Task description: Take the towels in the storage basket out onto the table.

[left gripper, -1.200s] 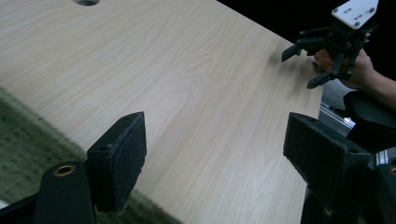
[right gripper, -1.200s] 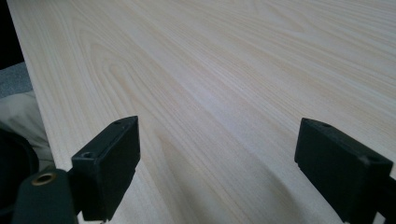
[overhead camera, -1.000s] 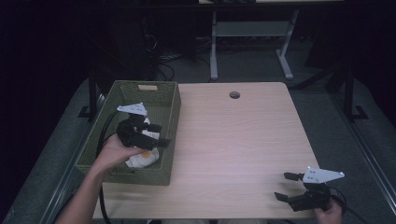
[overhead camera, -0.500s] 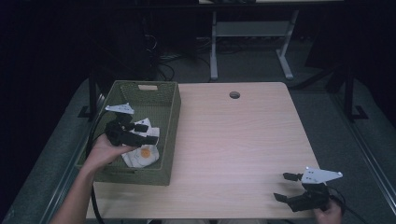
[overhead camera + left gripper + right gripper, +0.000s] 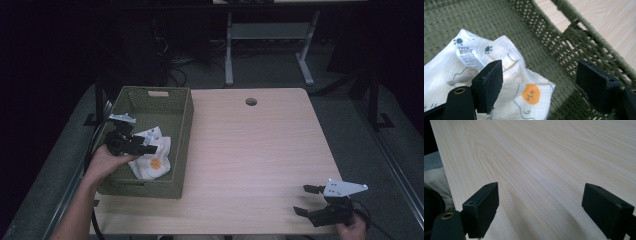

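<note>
One green woven basket [image 5: 180, 125] at the left edge of a pale wooden table [image 5: 250, 155], holding a single white printed cloth [image 5: 152, 160], crumpled on the basket floor. Two handheld grippers: left gripper [image 5: 145, 148] inside the basket just above the cloth, jaws wide apart, gripping nothing; right gripper [image 5: 305, 200] low over the table's near right corner, jaws spread wide, likewise empty.
</note>
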Available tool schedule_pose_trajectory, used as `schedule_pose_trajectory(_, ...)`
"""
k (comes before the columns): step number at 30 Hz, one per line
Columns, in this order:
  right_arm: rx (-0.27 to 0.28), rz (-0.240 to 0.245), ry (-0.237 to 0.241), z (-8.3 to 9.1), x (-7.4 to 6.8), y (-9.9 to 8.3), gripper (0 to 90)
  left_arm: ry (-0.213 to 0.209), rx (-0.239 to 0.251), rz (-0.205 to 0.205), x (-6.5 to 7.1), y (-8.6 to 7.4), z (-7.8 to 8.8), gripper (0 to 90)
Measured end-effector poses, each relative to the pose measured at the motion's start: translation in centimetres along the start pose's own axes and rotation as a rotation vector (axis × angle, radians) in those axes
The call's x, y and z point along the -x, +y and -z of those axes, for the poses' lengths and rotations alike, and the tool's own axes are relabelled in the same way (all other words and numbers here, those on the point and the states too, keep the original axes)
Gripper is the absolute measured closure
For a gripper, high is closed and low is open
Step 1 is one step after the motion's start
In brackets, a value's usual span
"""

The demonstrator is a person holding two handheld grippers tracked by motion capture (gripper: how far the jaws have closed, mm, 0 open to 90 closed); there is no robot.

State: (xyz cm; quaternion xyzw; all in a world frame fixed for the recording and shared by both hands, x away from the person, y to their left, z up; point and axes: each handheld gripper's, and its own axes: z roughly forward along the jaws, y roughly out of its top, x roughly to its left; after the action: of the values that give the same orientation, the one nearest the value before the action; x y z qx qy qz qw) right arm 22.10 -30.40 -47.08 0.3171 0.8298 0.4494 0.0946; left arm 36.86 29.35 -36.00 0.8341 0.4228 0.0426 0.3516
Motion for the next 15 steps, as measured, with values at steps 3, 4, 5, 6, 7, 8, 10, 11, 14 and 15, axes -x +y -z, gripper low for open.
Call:
schedule_pose_trajectory(3,-0.001,-0.001,-0.001,0.0,0.1,0.0,13.8,0.024,-0.028,0.007,-0.4,0.0,-0.4,22.5)
schedule_pose_trajectory(4,-0.001,-0.002,-0.001,0.0,0.1,0.0,13.8,0.049,-0.057,0.0,-0.7,-0.1,-0.7,22.5)
schedule_pose_trajectory(5,-0.001,-0.002,-0.001,0.0,0.1,0.0,13.8,0.049,-0.057,0.0,-0.7,-0.1,-0.7,22.5)
schedule_pose_trajectory(6,0.002,0.0,0.0,0.0,0.1,0.0,13.8,0.075,-0.096,0.025,-1.0,-0.2,-1.3,22.5)
schedule_pose_trajectory(7,0.002,0.0,0.0,0.0,0.1,0.0,13.8,0.075,-0.096,0.025,-1.0,-0.2,-1.3,22.4)
schedule_pose_trajectory(8,0.004,-0.001,0.001,0.1,0.1,0.0,13.8,0.082,-0.111,0.034,-1.1,-0.2,-1.6,22.4)
schedule_pose_trajectory(10,0.005,-0.002,0.001,0.1,0.1,0.0,13.8,0.109,-0.139,0.03,-1.2,-0.4,-2.0,22.5)
schedule_pose_trajectory(11,0.006,-0.002,0.0,0.1,0.0,0.0,13.8,0.125,-0.163,0.031,-1.4,-0.4,-2.4,22.4)
schedule_pose_trajectory(14,0.007,0.0,0.002,0.1,0.0,0.0,13.8,0.153,-0.181,0.04,-1.6,-0.5,-2.6,22.2)
schedule_pose_trajectory(15,0.008,0.0,0.003,0.1,0.0,0.0,13.8,0.156,-0.191,0.051,-1.7,-0.5,-2.8,22.2)
